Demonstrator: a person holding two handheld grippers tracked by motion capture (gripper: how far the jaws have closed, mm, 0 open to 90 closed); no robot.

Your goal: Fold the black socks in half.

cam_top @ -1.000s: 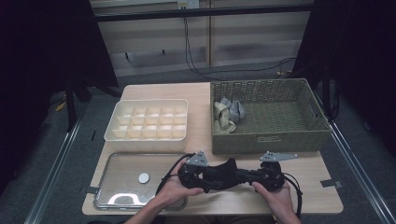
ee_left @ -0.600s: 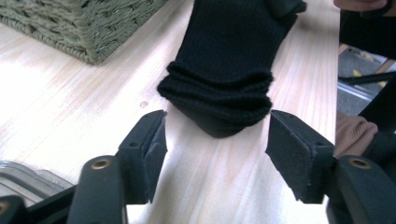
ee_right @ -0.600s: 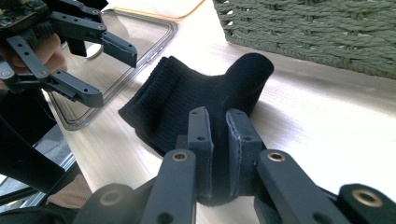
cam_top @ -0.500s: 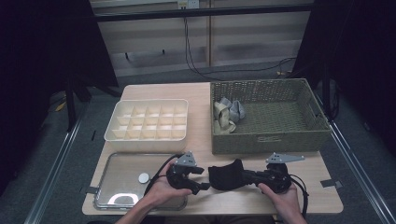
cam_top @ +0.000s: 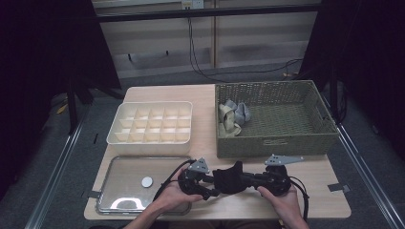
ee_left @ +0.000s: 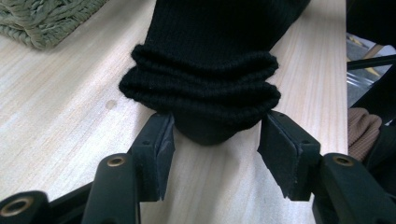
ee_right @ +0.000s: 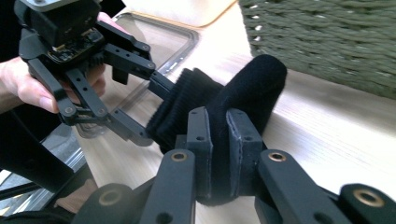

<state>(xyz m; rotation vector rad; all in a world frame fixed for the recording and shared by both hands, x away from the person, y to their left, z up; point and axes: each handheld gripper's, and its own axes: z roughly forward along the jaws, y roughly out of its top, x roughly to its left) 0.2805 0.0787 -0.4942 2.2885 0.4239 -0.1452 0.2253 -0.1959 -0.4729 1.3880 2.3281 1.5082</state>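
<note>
The wicker basket [cam_top: 286,129] holds rolled grey socks [cam_top: 233,116]; the metal tray [cam_top: 119,200] holds a small white disc [cam_top: 147,181]. At the table's near edge, the right gripper [ee_right: 219,140] pinches a black sock [cam_top: 228,178]; the left gripper [ee_left: 215,140], jaws just closing, straddles its cuff.

The wooden table [cam_top: 205,100] carries a divided box [cam_top: 151,122], wicker basket [cam_top: 286,119] and metal tray [cam_top: 124,183].

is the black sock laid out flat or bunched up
Bunched up. The black sock has its cuff rolled into thick ridges, and the right hand-held gripper pinches its other end while it rests on the table.
</note>
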